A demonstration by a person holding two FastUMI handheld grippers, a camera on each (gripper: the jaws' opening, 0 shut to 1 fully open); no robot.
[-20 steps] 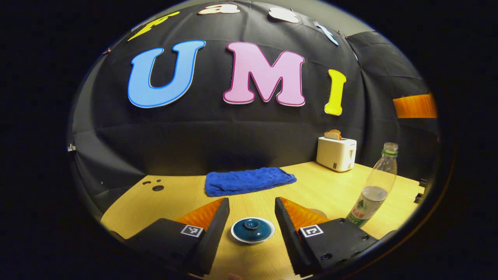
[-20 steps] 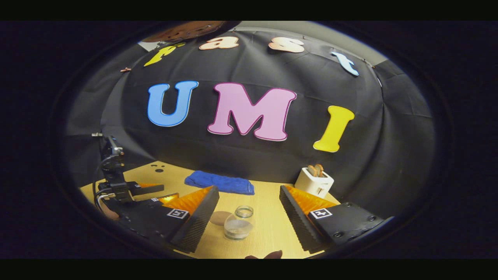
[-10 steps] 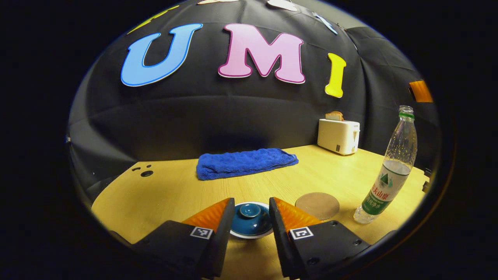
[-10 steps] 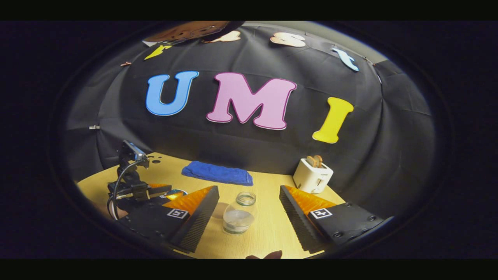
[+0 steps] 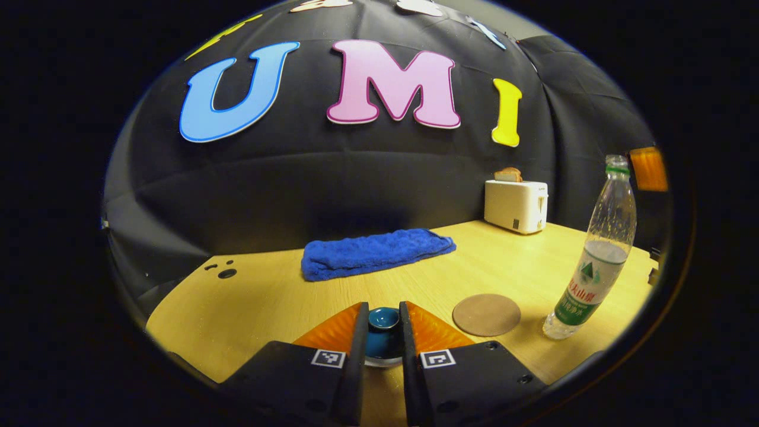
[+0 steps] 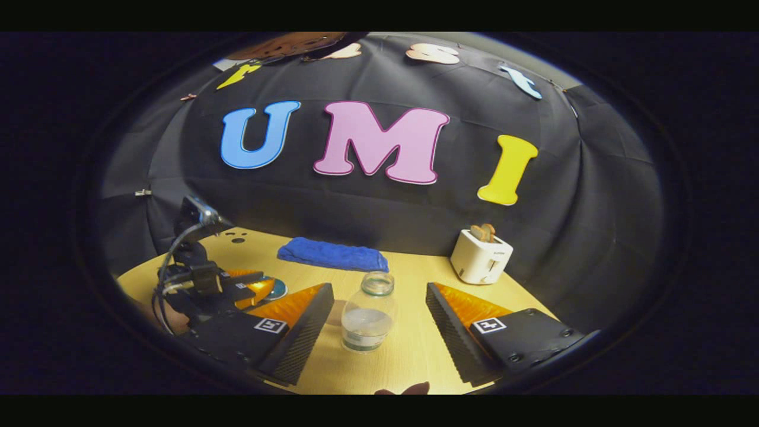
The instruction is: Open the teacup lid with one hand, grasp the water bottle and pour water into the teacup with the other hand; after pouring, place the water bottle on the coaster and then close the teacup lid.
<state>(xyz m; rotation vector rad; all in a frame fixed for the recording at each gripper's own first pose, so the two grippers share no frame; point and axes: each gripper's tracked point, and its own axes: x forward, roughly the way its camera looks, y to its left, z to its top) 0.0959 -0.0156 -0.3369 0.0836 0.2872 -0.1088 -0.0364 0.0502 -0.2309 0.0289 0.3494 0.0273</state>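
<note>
The left gripper (image 5: 382,332) clamped the teacup lid's (image 5: 383,319) knob on the worktop (image 5: 267,296), coaster (image 5: 486,314) just beside. The right gripper (image 6: 379,323), spread wide, flanked the water bottle (image 6: 367,311) w/o touching; its green-and-white label was too small to read.

The pale wood-grain bench (image 5: 278,290) is looking smooth and matt; the glossy blue ceramic teacup lid (image 5: 383,320) is shining, the clear plastic water bottle (image 5: 596,261) glinting, the blue terry towel (image 5: 373,252) looking fluffy.

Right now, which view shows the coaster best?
The left gripper view: the coaster lies bare on the table, right of the left tool. In the right gripper view, the right tool's finger and the water bottle hide most of it.
</note>
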